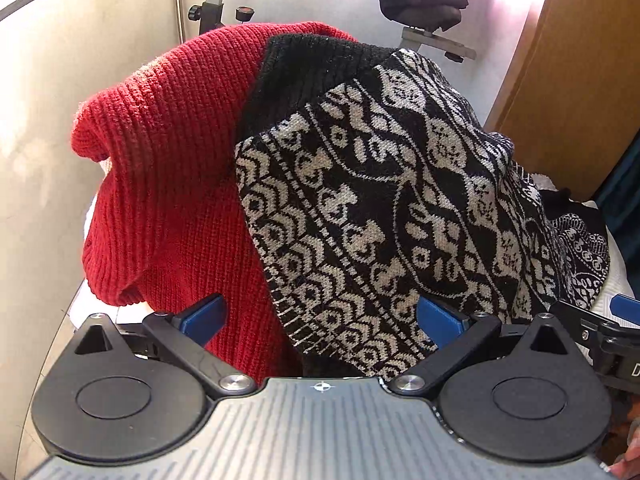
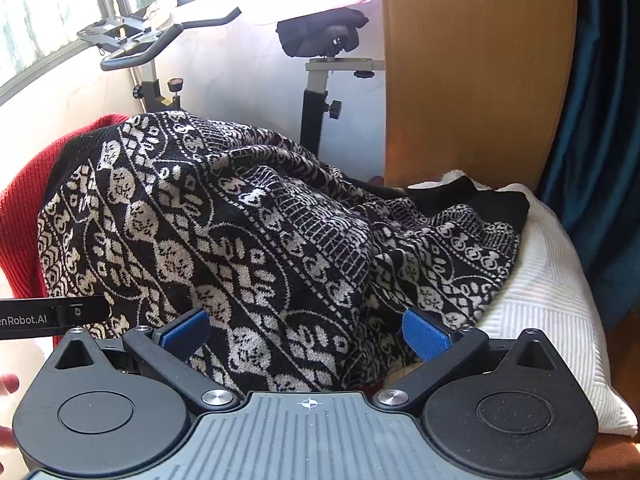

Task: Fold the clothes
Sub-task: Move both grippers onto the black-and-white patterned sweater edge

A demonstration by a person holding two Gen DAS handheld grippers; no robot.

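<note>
Both grippers, left [image 1: 320, 316] and right [image 2: 304, 332], hang released over the patterned sweater [image 2: 248, 232]. Thick, floppy knit, so grab its hem at lower centre.

Red ribbed sweater [image 1: 172, 184]; black-and-white patterned sweater [image 2: 224, 232].

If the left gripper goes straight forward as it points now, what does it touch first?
Most likely the black-and-white patterned sweater, near its lower edge, right where it overlaps the red sweater. The left gripper is open; depth is uncertain.
</note>
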